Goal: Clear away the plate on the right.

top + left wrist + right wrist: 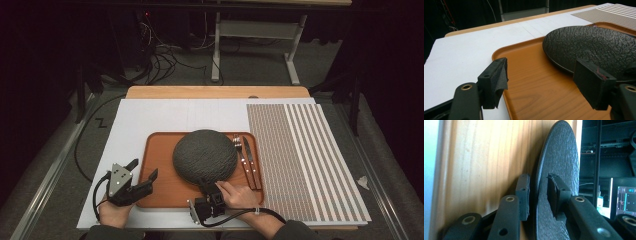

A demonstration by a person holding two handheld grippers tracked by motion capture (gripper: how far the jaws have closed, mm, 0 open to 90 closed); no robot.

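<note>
A round black textured plate lies on an orange-brown wooden tray. A fork and a knife with reddish handles lie side by side on the tray, right of the plate. My right gripper is at the plate's near rim, one jaw under it and one over it. A thin dark gap shows beside the lower pad. My left gripper stands open over the tray's left edge with nothing between its jaws.
The tray rests on a white board that covers a wooden table. A striped placemat lies to the right of the tray. Cables and a metal stand are on the floor beyond the table.
</note>
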